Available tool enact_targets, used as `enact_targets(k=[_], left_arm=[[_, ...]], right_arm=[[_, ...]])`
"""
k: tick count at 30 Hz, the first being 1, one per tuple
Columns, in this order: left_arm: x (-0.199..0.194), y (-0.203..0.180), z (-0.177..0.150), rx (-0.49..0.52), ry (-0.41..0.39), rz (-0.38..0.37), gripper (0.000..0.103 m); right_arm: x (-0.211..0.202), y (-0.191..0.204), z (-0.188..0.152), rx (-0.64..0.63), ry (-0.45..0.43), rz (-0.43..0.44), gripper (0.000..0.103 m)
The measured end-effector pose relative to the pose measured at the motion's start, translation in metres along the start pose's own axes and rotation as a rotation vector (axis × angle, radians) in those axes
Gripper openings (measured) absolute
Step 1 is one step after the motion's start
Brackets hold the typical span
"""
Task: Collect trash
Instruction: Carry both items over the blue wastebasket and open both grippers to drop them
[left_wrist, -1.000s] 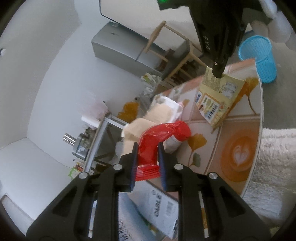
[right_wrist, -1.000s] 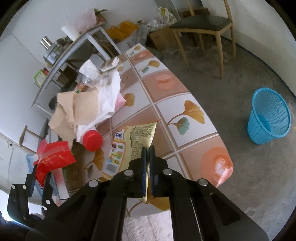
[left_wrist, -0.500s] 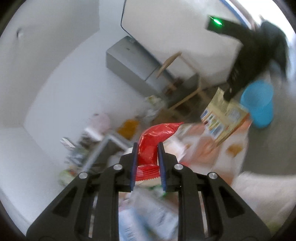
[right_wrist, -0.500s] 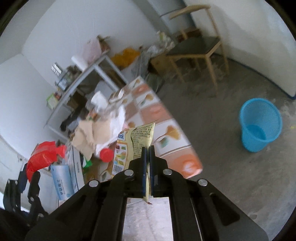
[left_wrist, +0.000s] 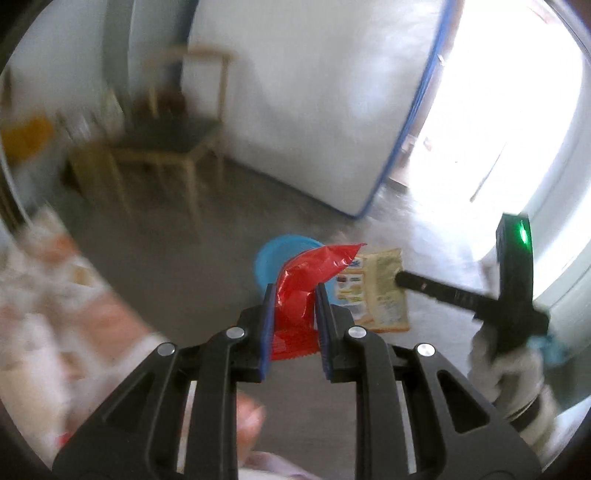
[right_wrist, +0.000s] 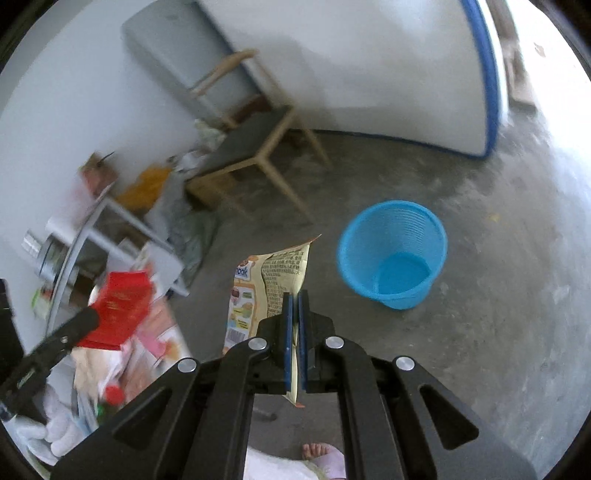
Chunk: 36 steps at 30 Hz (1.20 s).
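Your left gripper (left_wrist: 293, 295) has its fingers clamped on the red wrapper (left_wrist: 306, 280). Right gripper (right_wrist: 294, 306) is pinched tight on the yellow packet (right_wrist: 271, 288), blue bin (right_wrist: 393, 254) on the floor just beyond.

Both grippers: black plastic, 2 angled arms each w/ cut-out slots, 4 silver round screws per gripper. Left gripper (left_wrist: 293, 317) & right gripper (right_wrist: 295, 332) have flat fingers (right_wrist: 287, 339) w/ blue pads. Right unit's body (left_wrist: 515, 273) carries a green LED. Hand (left_wrist: 509, 384) on it wears a white fuzzy glove w/ dark wrist band.
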<state>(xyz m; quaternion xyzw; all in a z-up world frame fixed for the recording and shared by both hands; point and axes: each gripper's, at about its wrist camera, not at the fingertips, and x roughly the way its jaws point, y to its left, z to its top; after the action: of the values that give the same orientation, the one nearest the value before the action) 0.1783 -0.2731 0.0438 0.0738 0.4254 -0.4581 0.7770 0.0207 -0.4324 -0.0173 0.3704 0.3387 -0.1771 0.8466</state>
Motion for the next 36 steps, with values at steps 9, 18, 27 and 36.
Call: enact_targets(k=[9,18,27,36], left_arm=[[0.184,0.028,0.063,-0.245,0.102,-0.141,0.024],[0.225,0.047,0.068,-0.315,0.061,-0.113,0.061],[0.16,0.046,0.06,-0.273,-0.014,-0.136,0.061],[-0.025,0.056,0.015,-0.205,-0.204,-0.048,0.065]], right_arm=[[0.105,-0.084,0.063,0.221,0.033,-0.156,0.006],[0.177,-0.137,0.072,0.303,0.089,-0.224,0.038],[0.152,-0.131,0.048,0.258,0.09,-0.204,0.039],[0.053,-0.048,0.023,0.019,0.034,-0.09,0.051]])
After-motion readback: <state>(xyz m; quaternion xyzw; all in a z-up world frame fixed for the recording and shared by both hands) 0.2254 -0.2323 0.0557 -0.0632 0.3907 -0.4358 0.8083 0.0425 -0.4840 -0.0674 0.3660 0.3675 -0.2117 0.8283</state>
